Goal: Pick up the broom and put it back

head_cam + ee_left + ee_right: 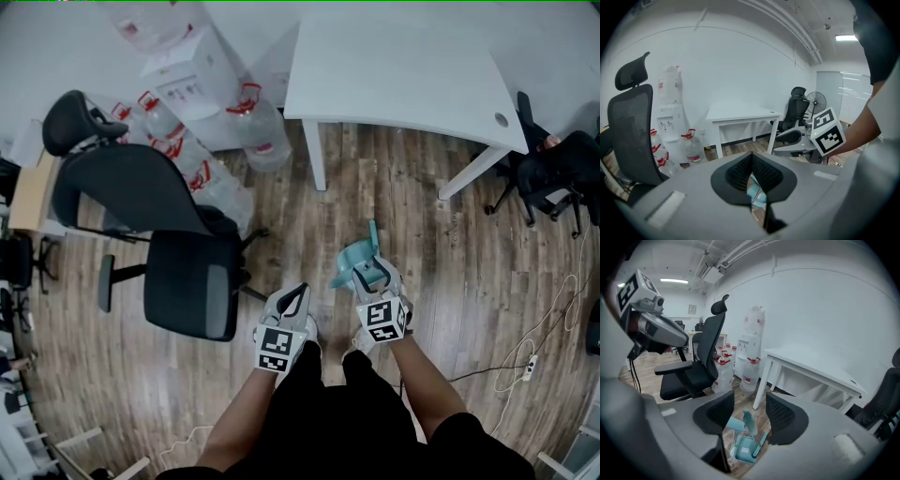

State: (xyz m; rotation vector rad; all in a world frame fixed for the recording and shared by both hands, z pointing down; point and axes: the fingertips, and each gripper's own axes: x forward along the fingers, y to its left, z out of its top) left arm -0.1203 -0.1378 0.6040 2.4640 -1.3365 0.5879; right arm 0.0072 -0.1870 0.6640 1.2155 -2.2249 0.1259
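Right tongs (750,401) gaping wide, pads clear of everything, and straight down between them the teal broom (749,422) stands upright in its dustpan (743,450) on the wooden floor (422,234). Nothing is clamped there. Left tongs (751,155) are pinched together at the tips and empty, with only a teal sliver peeking through the slot beneath them. From the head view, the right tongs (373,279) cover the lower half of the broom (360,257), so contact can't be judged there, and the bristles are too small to make out anywhere. The left tongs (297,294) hang just beside them. Black office chair (187,272) crowds in on the left and the white table (403,75) stands ahead, its leg near. Open floorboards lie between. Water bottles (258,131) are stacked by the wall, and a loose cable (525,361) trails off right.
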